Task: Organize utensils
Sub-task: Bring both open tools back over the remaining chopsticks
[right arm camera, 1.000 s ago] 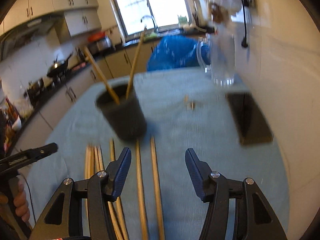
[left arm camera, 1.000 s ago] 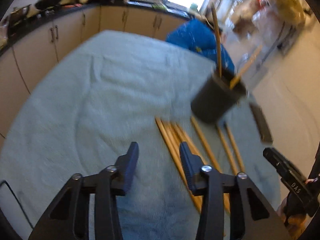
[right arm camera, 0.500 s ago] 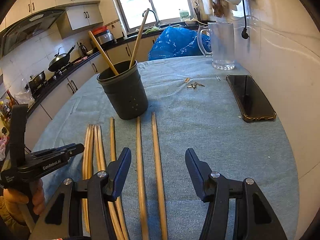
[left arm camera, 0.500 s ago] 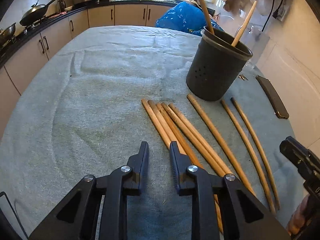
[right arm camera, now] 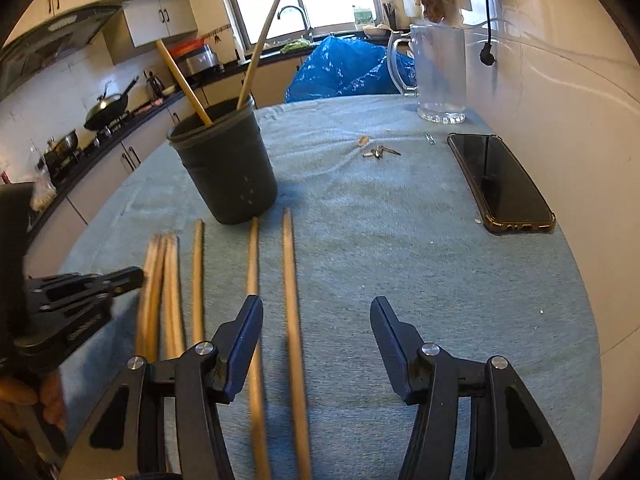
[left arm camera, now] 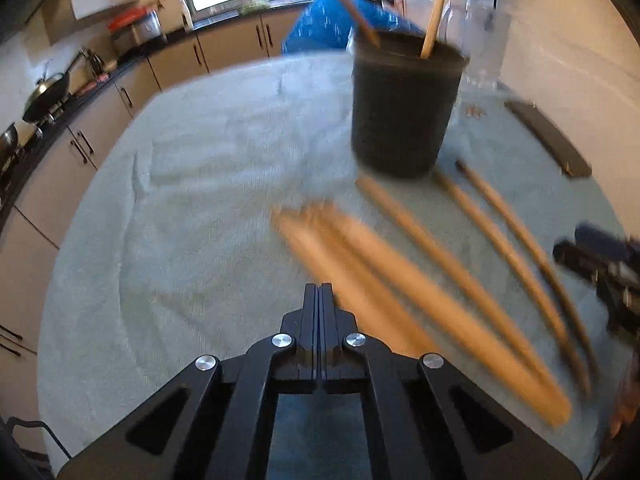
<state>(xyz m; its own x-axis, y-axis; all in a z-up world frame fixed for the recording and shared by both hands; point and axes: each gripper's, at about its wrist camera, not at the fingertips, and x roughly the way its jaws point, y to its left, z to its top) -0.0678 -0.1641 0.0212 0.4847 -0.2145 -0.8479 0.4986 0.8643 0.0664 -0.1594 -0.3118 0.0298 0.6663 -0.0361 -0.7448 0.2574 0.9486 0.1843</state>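
Observation:
A dark grey utensil holder (left arm camera: 400, 112) (right arm camera: 228, 168) stands upright on the pale blue cloth with two wooden chopsticks (right arm camera: 256, 56) leaning in it. Several more chopsticks (left arm camera: 360, 248) (right arm camera: 196, 272) lie in a row on the cloth in front of it. My left gripper (left arm camera: 319, 292) (right arm camera: 100, 284) is shut with nothing between its fingers, hovering just left of the leftmost bundle. My right gripper (right arm camera: 316, 304) (left arm camera: 592, 256) is open above the two rightmost sticks; one stick (right arm camera: 290, 260) runs between its fingers, untouched.
A black phone (right arm camera: 500, 180) lies near the right wall, with a glass pitcher (right arm camera: 440, 72) behind it. Small keys (right arm camera: 378, 152) rest mid-cloth. A blue bag (right arm camera: 344, 68) sits past the table's far edge. Kitchen counters run along the left.
The left jaws have closed from open to fully shut, empty. The left gripper rolled and shifted beside the chopstick bundle. The right gripper sank slightly over the sticks.

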